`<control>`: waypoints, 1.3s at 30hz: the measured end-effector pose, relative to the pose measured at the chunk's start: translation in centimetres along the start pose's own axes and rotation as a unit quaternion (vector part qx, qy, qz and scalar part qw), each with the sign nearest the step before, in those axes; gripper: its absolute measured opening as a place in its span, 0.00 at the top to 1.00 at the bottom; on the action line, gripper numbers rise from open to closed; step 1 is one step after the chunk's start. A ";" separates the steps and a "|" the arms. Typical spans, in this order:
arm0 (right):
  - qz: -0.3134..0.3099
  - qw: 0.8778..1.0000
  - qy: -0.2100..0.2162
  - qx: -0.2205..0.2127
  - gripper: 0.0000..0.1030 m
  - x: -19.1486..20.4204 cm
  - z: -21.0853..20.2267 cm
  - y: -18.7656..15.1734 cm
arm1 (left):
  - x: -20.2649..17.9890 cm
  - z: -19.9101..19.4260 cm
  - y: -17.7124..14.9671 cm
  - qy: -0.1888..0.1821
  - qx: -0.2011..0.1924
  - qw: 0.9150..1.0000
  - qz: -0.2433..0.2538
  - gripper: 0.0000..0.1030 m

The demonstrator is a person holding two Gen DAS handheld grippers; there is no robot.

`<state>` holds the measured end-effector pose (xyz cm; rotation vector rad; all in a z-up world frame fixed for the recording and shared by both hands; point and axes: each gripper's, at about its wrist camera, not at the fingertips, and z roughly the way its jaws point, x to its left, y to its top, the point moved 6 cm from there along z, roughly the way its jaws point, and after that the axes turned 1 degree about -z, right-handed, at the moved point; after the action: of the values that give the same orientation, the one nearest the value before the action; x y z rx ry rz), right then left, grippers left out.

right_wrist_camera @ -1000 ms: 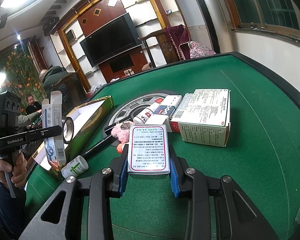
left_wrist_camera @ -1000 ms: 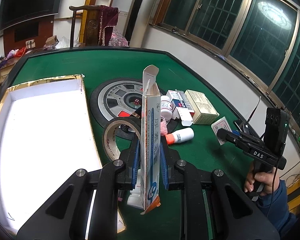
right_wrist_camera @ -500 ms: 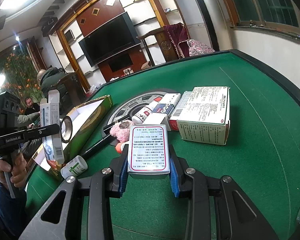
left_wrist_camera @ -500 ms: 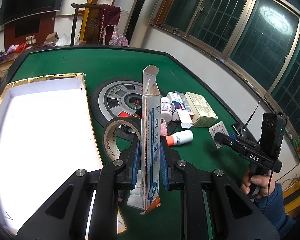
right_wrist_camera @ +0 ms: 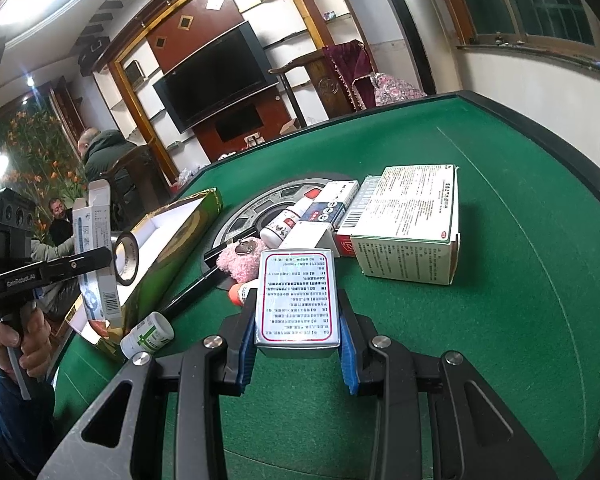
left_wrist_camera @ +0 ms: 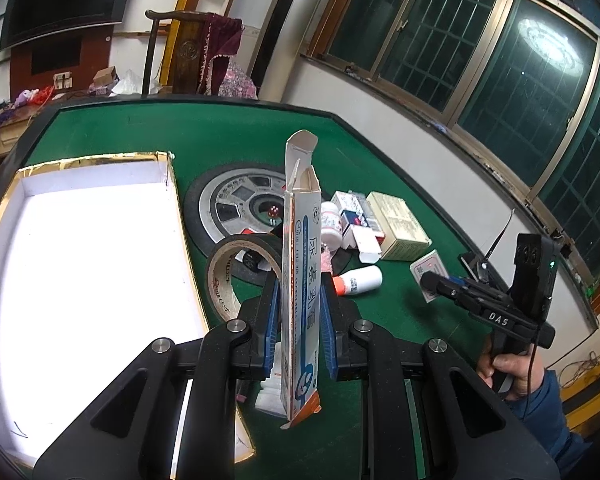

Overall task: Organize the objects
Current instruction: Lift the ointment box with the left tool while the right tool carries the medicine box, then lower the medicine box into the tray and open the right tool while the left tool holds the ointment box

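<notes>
The left gripper (left_wrist_camera: pixel 299 312) has its blue pads (left_wrist_camera: pixel 271 320) pressed against the broad faces of a tall ointment carton (left_wrist_camera: pixel 301 280), carried upright with its top flap open, lifted off the felt just beside the near right corner of the gold-rimmed tray (left_wrist_camera: pixel 171 184); gripping it low leaves the open end free and the carton clear of the tray wall, which suits a drop into the white interior. The right gripper (right_wrist_camera: pixel 298 332) is closed on a flat silver medicine packet (right_wrist_camera: pixel 298 300), held level by its two long edges with the printed side up (probably so it can be laid down flat). Just past the carton stands a roll of tape (left_wrist_camera: pixel 236 268) on edge, and beyond it a round dice console (left_wrist_camera: pixel 240 208) is set into the green table (left_wrist_camera: pixel 228 136). Clustered by the console are a small white bottle (left_wrist_camera: pixel 330 222), several pill boxes including a large cream one (right_wrist_camera: pixel 414 224), a pink fluffy charm (right_wrist_camera: pixel 242 258) and an orange-capped tube (left_wrist_camera: pixel 360 280). A green-labelled bottle (right_wrist_camera: pixel 148 334) lies against the tray's outer wall. As far as the glare shows, the tray looks empty, so the sorting seems barely begun.
</notes>
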<state>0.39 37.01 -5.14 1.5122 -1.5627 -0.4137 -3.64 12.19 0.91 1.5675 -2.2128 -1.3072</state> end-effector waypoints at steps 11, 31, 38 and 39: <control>-0.009 0.999 0.029 0.013 0.67 6.0 0.8 0.2 | 3.1 -2.2 0.7 0.014 -0.016 1.000 -0.016 0.83; -0.099 0.985 0.109 0.089 0.67 23.7 12.3 3.5 | 16.6 -6.6 0.1 0.098 -0.025 0.990 -0.102 0.83; -0.094 0.984 0.107 0.109 0.67 24.8 15.5 4.1 | 17.7 -6.3 -0.3 0.101 -0.016 0.988 -0.117 0.83; -0.092 0.984 0.106 0.110 0.67 24.9 15.7 4.2 | 17.8 -6.2 -0.2 0.102 -0.015 0.988 -0.118 0.83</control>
<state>-10.63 9.62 -1.52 1.8176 -1.3405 -0.1791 -8.17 -5.92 -1.71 1.9049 -1.9261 -1.1662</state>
